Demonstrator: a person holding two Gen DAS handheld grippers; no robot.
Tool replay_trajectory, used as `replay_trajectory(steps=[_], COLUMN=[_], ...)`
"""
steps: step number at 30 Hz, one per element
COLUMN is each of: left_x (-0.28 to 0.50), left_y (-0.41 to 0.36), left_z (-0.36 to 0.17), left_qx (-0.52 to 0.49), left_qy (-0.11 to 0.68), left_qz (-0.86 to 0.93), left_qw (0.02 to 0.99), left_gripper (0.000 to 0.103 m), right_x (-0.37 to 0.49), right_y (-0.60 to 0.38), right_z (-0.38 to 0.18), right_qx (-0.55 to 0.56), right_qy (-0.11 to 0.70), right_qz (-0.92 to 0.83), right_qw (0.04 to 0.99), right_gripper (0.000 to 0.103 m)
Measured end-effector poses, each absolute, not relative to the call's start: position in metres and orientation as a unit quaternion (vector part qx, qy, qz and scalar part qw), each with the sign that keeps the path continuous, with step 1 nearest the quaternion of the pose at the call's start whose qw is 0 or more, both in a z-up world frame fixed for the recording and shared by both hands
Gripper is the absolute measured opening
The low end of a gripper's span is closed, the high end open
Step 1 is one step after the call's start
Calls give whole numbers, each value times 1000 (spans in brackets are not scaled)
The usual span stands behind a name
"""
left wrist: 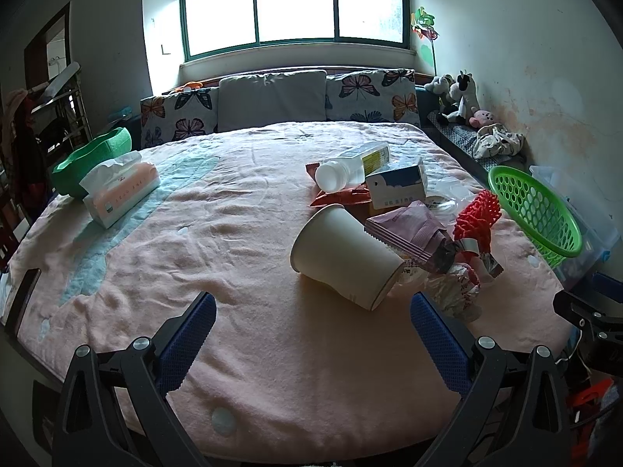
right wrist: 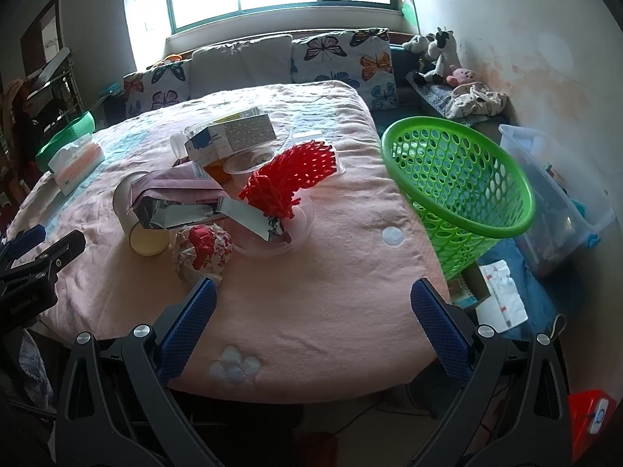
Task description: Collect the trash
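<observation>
Paper cup (left wrist: 344, 258) on side, mouth toward left gripper (left wrist: 313, 330); left, right gripper (right wrist: 313, 317) jaws spread, empty

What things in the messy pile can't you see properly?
- Paper cup: right wrist view, mostly covered by the pink wrapper.
- White bottle: right wrist view, hidden behind the carton.
- Clear tub: left wrist view, blocked by the red foam net.
- Green basket: its bottom is out of sight in both views.

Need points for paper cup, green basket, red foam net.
paper cup (left wrist: 342, 258), left wrist view, on its side wall.
green basket (right wrist: 467, 229), right wrist view, on its near rim.
red foam net (right wrist: 300, 169), right wrist view, on its mesh body.
</observation>
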State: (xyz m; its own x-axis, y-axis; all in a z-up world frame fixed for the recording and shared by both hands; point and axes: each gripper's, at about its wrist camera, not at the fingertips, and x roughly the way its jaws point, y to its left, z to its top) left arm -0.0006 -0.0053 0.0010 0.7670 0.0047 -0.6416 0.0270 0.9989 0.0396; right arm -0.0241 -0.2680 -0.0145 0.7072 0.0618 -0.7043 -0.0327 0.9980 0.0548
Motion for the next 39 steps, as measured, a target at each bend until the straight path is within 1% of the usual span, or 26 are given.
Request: replay_trajectory(steps=[39], left_x=[-2], left_y=[-3], left_z=[3], left_qx=[23], left_qy=[340], left_qz=[-6], left_qw=[940], left_gripper=[97], right_x=[-22], right_y=[-269], right_z=[-16], right_qx=[18], right_qy=[383], right_qz=[25], right_qw=[923], right_gripper=[99])
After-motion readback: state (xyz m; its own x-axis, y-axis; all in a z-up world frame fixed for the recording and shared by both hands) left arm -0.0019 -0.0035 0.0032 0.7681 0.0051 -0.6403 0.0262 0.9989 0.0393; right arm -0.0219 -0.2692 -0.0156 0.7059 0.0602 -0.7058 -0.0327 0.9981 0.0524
